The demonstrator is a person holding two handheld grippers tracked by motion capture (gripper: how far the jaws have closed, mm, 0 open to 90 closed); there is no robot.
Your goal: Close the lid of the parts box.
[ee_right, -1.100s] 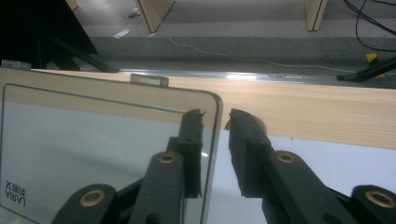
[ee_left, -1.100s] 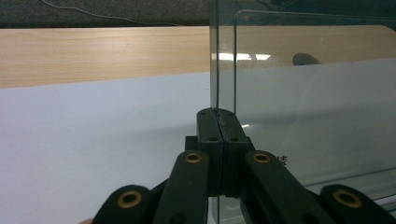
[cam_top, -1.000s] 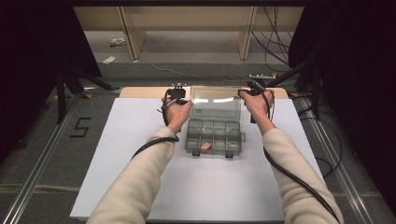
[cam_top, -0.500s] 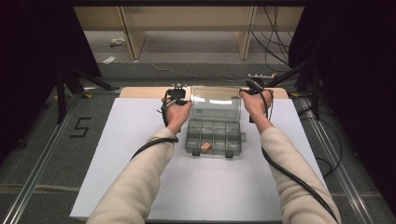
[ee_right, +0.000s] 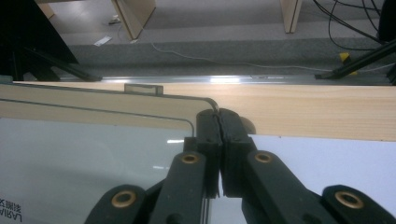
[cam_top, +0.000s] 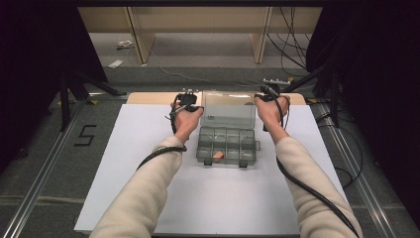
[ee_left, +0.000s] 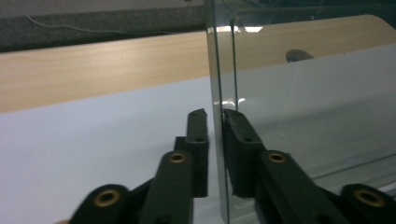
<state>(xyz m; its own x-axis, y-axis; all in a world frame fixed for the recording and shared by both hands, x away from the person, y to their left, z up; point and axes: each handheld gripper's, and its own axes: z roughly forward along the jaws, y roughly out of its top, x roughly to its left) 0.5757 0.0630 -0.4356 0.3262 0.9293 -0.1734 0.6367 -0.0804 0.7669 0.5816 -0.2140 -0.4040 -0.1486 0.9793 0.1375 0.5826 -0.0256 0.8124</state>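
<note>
1. While the clear organizer box [cam_top: 227, 146] sits near the middle of the white sheet [cam_top: 148, 163] on the desk [cam_top: 148, 98], its transparent lid [cam_top: 229, 109] stands up from the box's far edge, toward twelve o'clock in the high view.
2. The left gripper [cam_top: 189, 105] is at the lid's nine o'clock edge; the left hand [cam_top: 185, 121] holds it from behind.
3. In the left gripper view its fingers [ee_left: 198, 135] straddle the lid's edge with slim gaps on either side. They have just been opening slightly, and the pads no longer press on the plastic.
4. The right gripper [cam_top: 267, 94] is at the lid's upper corner, toward two o'clock of the box, with the right hand [cam_top: 271, 111] wrapped around it.
5. In the right gripper view its fingers [ee_right: 208, 135] are pinched together on the lid's rounded corner, with almost no gap between them.
6. One small reddish-brown piece [cam_top: 218, 155] lies in a near compartment of the box, toward six o'clock. I cannot tell what it is.
7. Two latches [cam_top: 242, 163] stick out from the box's near edge.
8. A black cable [cam_top: 307, 186] trails from the right gripper along the cream sleeve [cam_top: 307, 168] toward five o'clock.
9. Beyond the desk, at twelve o'clock, wooden legs [cam_top: 138, 34] stand on the grey floor [cam_top: 198, 49].
</note>
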